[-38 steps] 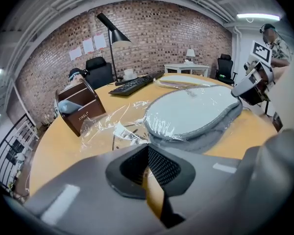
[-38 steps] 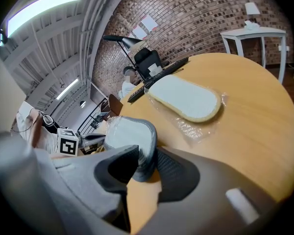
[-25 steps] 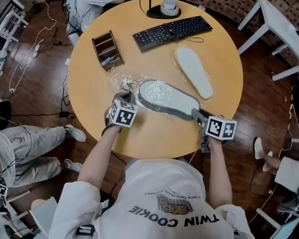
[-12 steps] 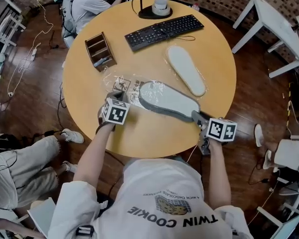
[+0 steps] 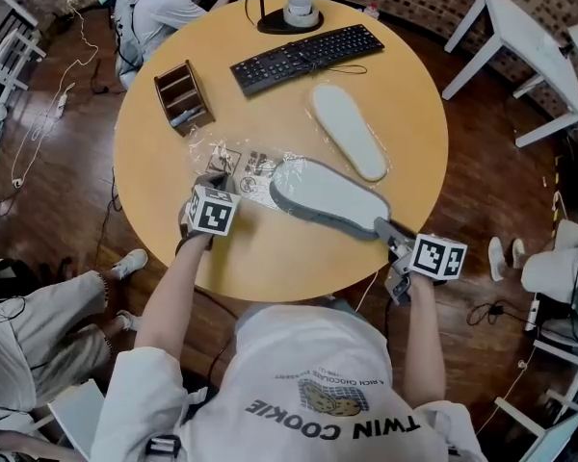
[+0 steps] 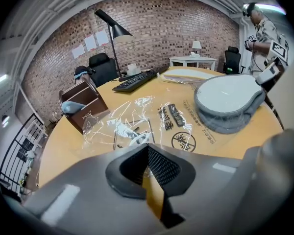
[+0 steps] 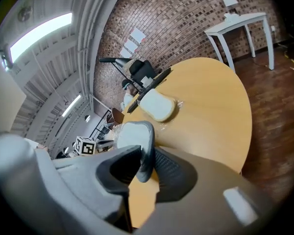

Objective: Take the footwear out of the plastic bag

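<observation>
A grey slipper (image 5: pixel 329 197) lies sole up across the round table (image 5: pixel 405 85), its toe end by the crumpled clear plastic bag (image 5: pixel 239 165). My right gripper (image 5: pixel 390 231) grips the slipper's heel edge (image 7: pixel 136 136); its jaws are closing on it, with the rim between the pads. At the bag's near edge my left gripper (image 5: pixel 210 181) is shut, pinching the clear film (image 6: pixel 132 124). A second, cream-soled slipper (image 5: pixel 347 131) rests further back, free of the bag. In the left gripper view the grey slipper (image 6: pixel 230 99) sits to the right, past the printed film.
A black keyboard (image 5: pixel 294 51) and a lamp base (image 5: pixel 291 15) stand at the table's far side. To the back left is a wooden desk organizer (image 5: pixel 183 94). A seated person (image 5: pixel 164 8) is behind the table, and a white table (image 5: pixel 520 27) at the right.
The grey slipper has slid to the right with my right gripper, away from the bag. My left gripper has stayed on the bag's edge.
</observation>
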